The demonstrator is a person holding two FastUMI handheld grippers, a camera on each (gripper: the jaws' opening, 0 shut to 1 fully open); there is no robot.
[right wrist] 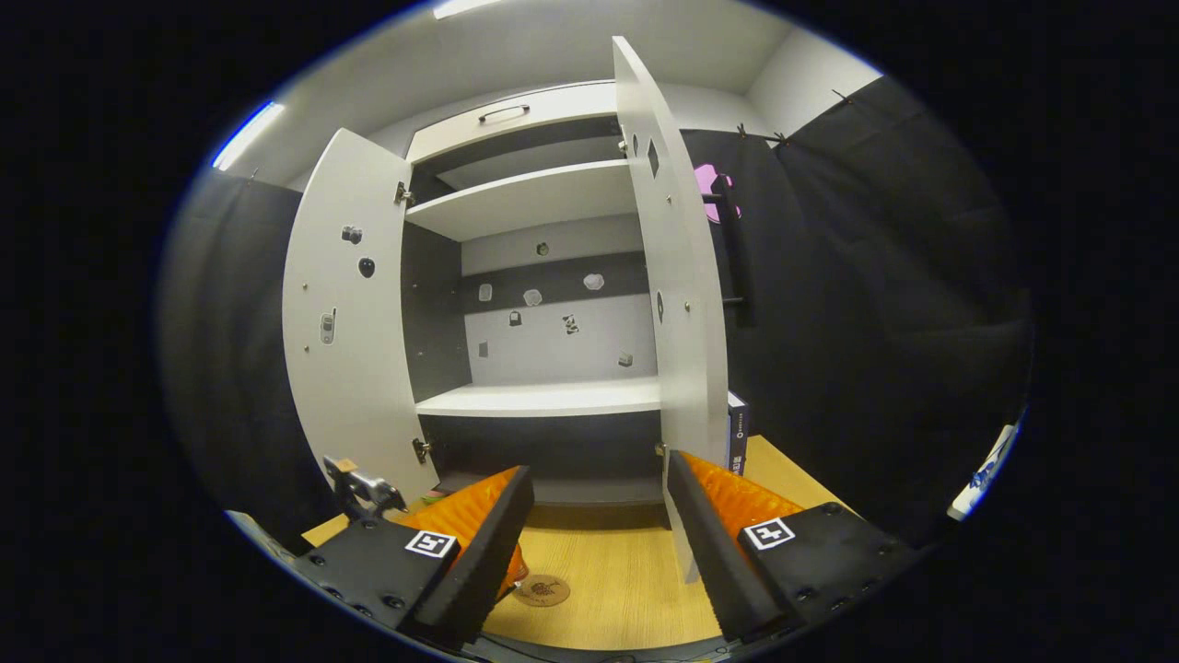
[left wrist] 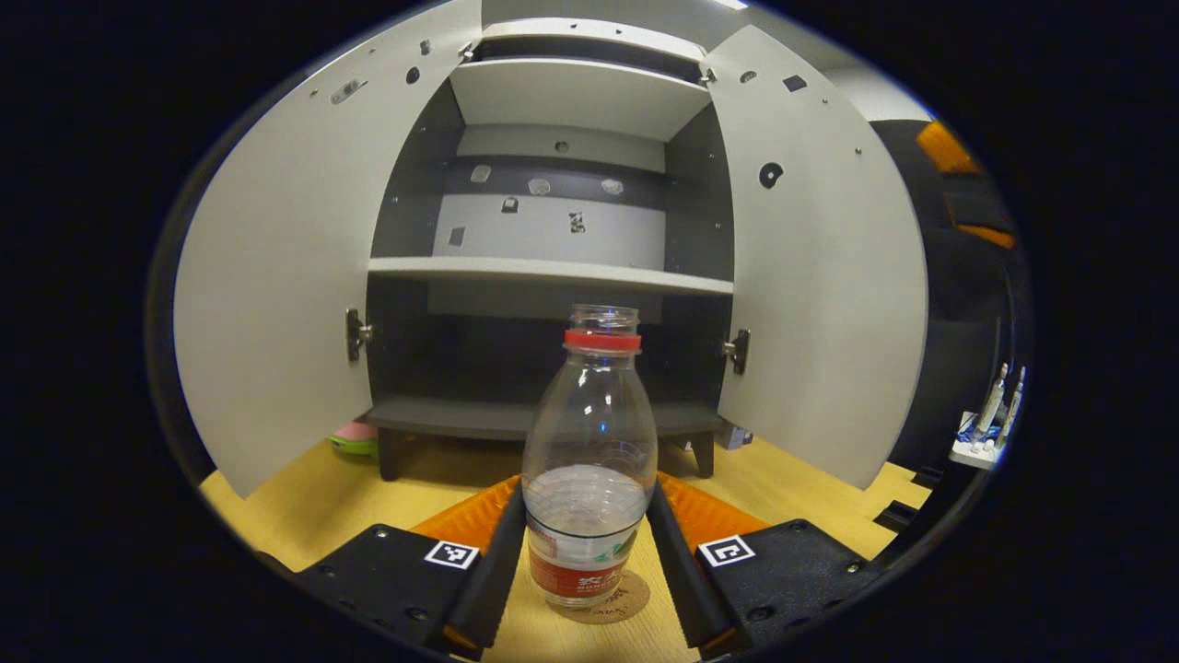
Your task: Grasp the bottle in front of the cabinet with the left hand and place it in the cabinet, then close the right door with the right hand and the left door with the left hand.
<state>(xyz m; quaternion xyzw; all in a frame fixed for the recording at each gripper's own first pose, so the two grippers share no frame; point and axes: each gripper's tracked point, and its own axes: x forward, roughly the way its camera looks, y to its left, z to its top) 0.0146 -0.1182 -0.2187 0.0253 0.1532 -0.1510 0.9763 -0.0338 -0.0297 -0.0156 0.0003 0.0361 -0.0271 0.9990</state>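
The left gripper (left wrist: 587, 543) clamps the uncapped bottle (left wrist: 589, 460) low; tilting could spill water. The right gripper (right wrist: 599, 543) is apart near the right door (right wrist: 677, 304).

At the bottom of the left gripper view, the left gripper (left wrist: 587, 562) consists of two black blocks with rounded corners, studded with small dark screws. Each block carries a square black-and-white marker tag on its inner top corner. Two long ribbed fingers (left wrist: 488, 575) slant forward from the blocks. At the bottom of the right gripper view, the right gripper (right wrist: 599, 543) has the same build: black screw-studded blocks, one square marker tag each, ribbed fingers (right wrist: 714, 562).
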